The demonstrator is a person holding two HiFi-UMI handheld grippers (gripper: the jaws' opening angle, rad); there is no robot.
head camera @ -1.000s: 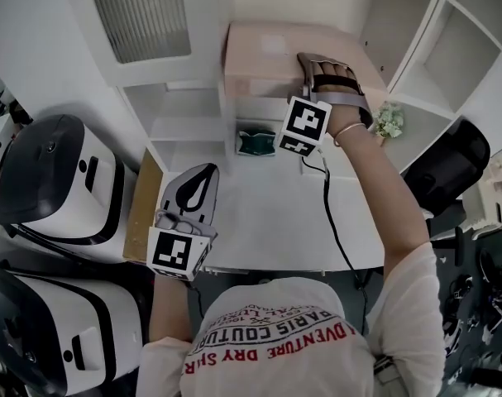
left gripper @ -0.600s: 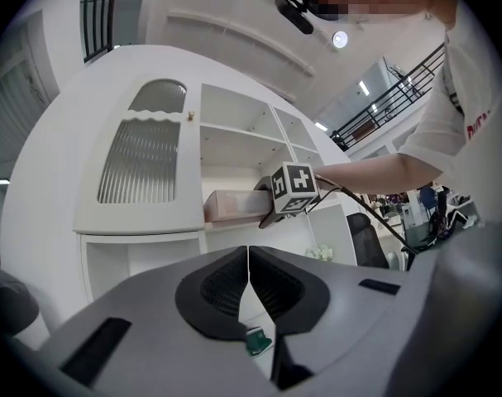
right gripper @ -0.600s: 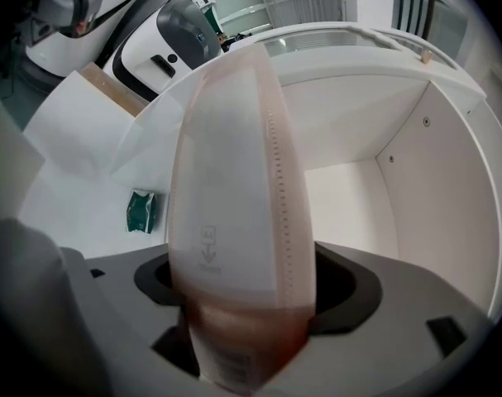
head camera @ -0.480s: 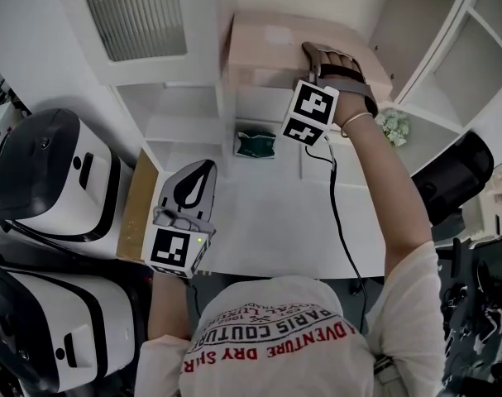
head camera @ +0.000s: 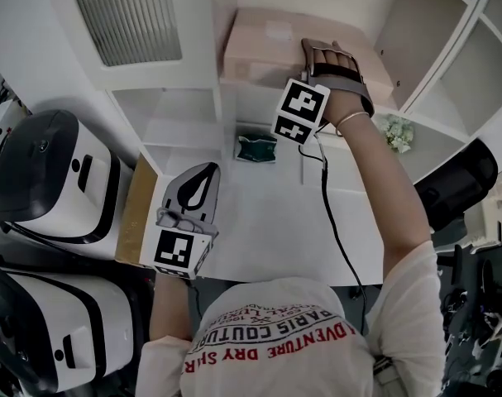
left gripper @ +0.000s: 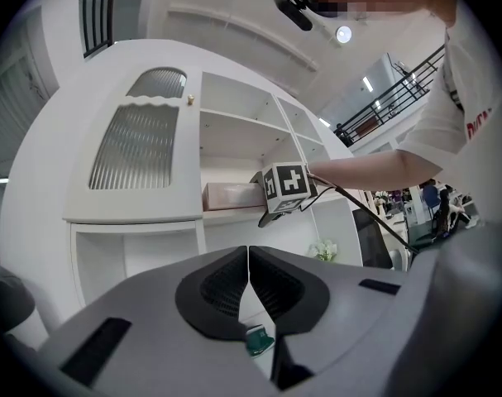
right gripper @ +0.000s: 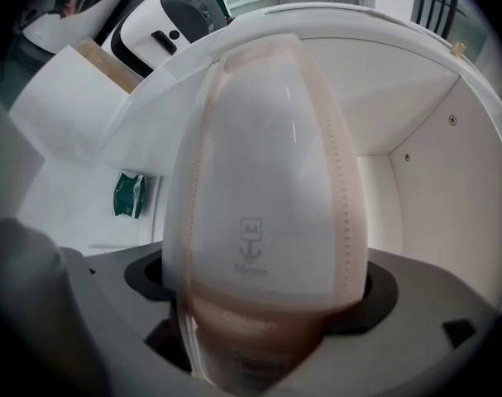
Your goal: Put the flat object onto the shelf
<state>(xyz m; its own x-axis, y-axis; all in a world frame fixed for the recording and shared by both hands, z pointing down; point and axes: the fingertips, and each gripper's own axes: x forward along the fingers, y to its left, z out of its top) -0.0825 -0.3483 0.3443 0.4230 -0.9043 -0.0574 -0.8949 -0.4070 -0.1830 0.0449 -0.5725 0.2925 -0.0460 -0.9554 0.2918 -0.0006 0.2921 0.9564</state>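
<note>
The flat object is a pale pink-wrapped pack of A4 paper (head camera: 263, 44) lying on an upper shelf (head camera: 234, 89) of the white cabinet. My right gripper (head camera: 314, 56) reaches into that shelf with the pack's near end (right gripper: 267, 197) between its jaws. The jaws are opening, and the pack rests on the shelf board. My left gripper (head camera: 197, 180) hovers low over the white table (head camera: 275, 230), shut with nothing in it. In the left gripper view its pads (left gripper: 226, 284) meet along a thin line.
A small green packet (head camera: 256, 147) lies on the table under the shelf. At the left are a cardboard box (head camera: 135, 209) and white-and-black machines (head camera: 44, 172). A cable (head camera: 329, 213) trails from the right gripper. A small flower bunch (head camera: 397, 131) and a black chair (head camera: 453, 180) are at the right.
The right gripper has pushed a little deeper toward the shelf with the pack still between its jaws. The left gripper has stayed in place.
</note>
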